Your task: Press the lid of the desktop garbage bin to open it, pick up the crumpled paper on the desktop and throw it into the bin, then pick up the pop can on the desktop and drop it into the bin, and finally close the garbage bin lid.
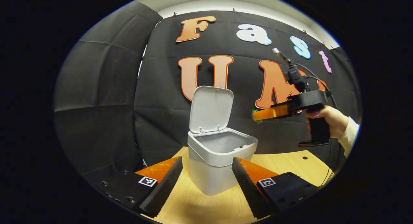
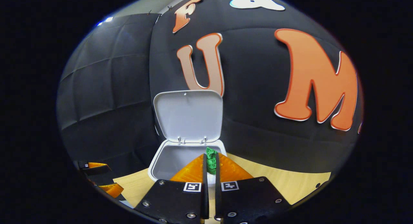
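Green crumpled paper is pinched in the right tongs, just near of the open bin; left tongs are spread wide around it.

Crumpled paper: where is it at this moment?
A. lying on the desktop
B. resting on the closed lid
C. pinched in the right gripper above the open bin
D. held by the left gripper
C: the green crumpled paper sits between the right gripper fingers, over the open bin.

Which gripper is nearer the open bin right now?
Left. The left gripper, open, flanks the bin low at its front; the right gripper holds green crumpled paper above the rim.
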